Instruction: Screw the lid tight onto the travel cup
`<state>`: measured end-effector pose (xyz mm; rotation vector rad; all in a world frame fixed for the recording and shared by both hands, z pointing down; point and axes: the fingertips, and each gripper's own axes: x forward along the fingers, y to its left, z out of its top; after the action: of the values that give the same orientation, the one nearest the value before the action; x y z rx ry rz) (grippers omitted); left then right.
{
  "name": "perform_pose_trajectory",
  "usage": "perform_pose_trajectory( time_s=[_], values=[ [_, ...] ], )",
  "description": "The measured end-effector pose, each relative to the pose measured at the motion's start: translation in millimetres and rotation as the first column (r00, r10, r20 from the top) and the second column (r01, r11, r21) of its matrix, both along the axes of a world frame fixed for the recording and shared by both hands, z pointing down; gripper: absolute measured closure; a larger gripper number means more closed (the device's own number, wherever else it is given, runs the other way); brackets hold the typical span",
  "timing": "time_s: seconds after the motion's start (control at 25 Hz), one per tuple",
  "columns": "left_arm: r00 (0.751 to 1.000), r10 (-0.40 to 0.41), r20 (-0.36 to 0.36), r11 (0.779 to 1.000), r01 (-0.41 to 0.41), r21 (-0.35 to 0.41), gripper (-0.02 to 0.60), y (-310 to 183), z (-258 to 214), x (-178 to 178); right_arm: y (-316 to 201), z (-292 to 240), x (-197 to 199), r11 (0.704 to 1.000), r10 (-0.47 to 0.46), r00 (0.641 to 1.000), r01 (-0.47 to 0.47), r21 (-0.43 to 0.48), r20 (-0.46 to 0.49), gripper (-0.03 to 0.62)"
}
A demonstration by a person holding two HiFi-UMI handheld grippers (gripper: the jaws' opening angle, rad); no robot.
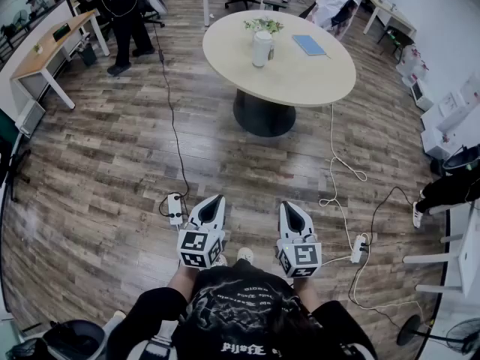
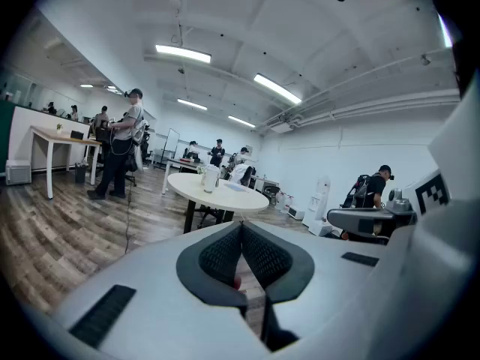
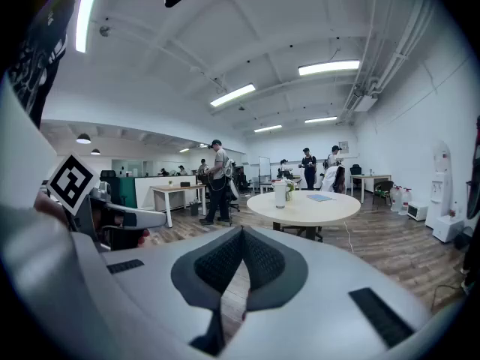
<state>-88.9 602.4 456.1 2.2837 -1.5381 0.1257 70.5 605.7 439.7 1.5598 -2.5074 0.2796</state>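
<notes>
Wooden floor (image 1: pixel 112 163) fills most of the head view, in a big office room. Low in this view, just before the person's body, the left gripper (image 1: pixel 217 199) and the right gripper (image 1: pixel 289 205) are side by side above the floor. Both point toward the round table (image 1: pixel 315 77), which is well apart from them. The white travel cup (image 1: pixel 262 49) stands upright on the far part of this table, just beside a small plant (image 1: pixel 264 25). A blue notebook (image 1: pixel 309 45) lies near it to the right. A white power strip (image 1: pixel 175 208) lies on the floor beside the left gripper, and cables run over the planks. Another person (image 1: pixel 124 10) stands at the top left, near a long desk (image 1: pixel 45 47).

In the left gripper view the jaws are closed together, tips touching, with nothing between them. Far behind them is the table (image 2: pixel 225 195) with the travel cup (image 2: pixel 211 178) on it.

In the right gripper view the jaws are also pressed together and hold nothing. The travel cup (image 3: pixel 280 193) stands far away on the table (image 3: pixel 319 208), a little to the right above the jaw tips
</notes>
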Motion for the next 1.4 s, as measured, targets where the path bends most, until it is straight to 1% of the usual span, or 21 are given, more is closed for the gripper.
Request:
perform_pose_trajectory(
  time_s=[0.12, 0.24, 0.32, 0.4, 0.52, 0.68, 0.76, 0.84, 0.88, 0.92, 0.96, 1.0, 1.04, 1.12, 1.2, 1.4],
  values=[
    [1.000, -0.008, 0.009, 1.000, 0.008, 0.013, 0.560, 0, -3, 5, -8, -6, 10, 0.998, 0.006, 1.000, -0.004, 0.057, -0.020, 0.588],
    [1.000, -0.002, 0.029, 0.999, 0.001, 0.037, 0.560, 5, -7, 11, -6, -11, 23, 0.998, 0.049, 0.999, -0.049, 0.028, 0.021, 0.588],
    [0.999, 0.005, 0.036, 0.999, -0.007, 0.050, 0.560, 8, -9, 14, -4, -10, 27, 0.998, 0.058, 0.998, -0.058, 0.023, 0.018, 0.588],
    [1.000, 0.008, 0.028, 0.998, -0.009, 0.054, 0.560, 11, -10, 15, -2, -6, 26, 0.998, 0.051, 0.999, -0.051, 0.027, -0.002, 0.588],
    [1.000, 0.009, 0.018, 0.998, -0.010, 0.063, 0.560, 14, -12, 19, 2, -1, 24, 0.999, 0.040, 0.999, -0.040, 0.011, -0.006, 0.588],
    [1.000, 0.007, 0.020, 0.998, -0.009, 0.065, 0.558, 15, -9, 20, 4, 9, 17, 1.000, -0.018, 0.999, 0.018, 0.000, -0.031, 0.588],
    [1.000, 0.012, 0.014, 0.998, -0.013, 0.067, 0.557, 15, -9, 21, 3, 10, 15, 1.000, -0.031, 0.999, 0.031, -0.001, -0.016, 0.586],
    [0.999, 0.039, 0.022, 0.997, -0.040, 0.064, 0.546, 16, -7, 25, 2, 11, 15, 0.999, -0.050, 0.998, 0.050, -0.013, 0.028, 0.582],
    [0.998, 0.057, 0.027, 0.996, -0.059, 0.065, 0.514, 17, -7, 28, 3, 12, 13, 0.997, -0.077, 0.995, 0.078, -0.023, 0.064, 0.490],
    [0.997, 0.078, 0.030, 0.995, -0.080, 0.067, 0.456, 18, -7, 32, 4, 12, 11, 0.994, -0.104, 0.989, 0.108, -0.032, 0.105, 0.343],
    [0.995, 0.099, 0.030, 0.992, -0.101, 0.070, 0.385, 19, -7, 36, 5, 11, 10, 0.991, -0.121, 0.984, 0.127, -0.034, 0.133, 0.302],
    [0.992, 0.119, 0.030, 0.990, -0.121, 0.073, 0.330, 20, -6, 39, 5, 11, 10, 0.991, -0.126, 0.982, 0.131, -0.032, 0.140, 0.289],
    [0.990, 0.135, 0.036, 0.988, -0.137, 0.074, 0.285, 20, -5, 42, 4, 12, 12, 0.991, -0.125, 0.984, 0.129, -0.026, 0.127, 0.276],
    [0.987, 0.152, 0.054, 0.985, -0.155, 0.070, 0.252, 17, -6, 47, -1, 13, 14, 0.992, -0.123, 0.988, 0.126, -0.020, 0.088, 0.234],
    [0.987, 0.153, 0.058, 0.986, -0.156, 0.062, 0.245, 15, -7, 51, -4, 15, 16, 0.991, -0.128, 0.989, 0.130, -0.024, 0.070, 0.230],
    [0.990, 0.137, 0.030, 0.988, -0.138, 0.063, 0.238, 7, 0, 63, -12, 18, 25, 0.987, -0.156, 0.987, 0.157, -0.023, 0.028, 0.230]
  ],
)
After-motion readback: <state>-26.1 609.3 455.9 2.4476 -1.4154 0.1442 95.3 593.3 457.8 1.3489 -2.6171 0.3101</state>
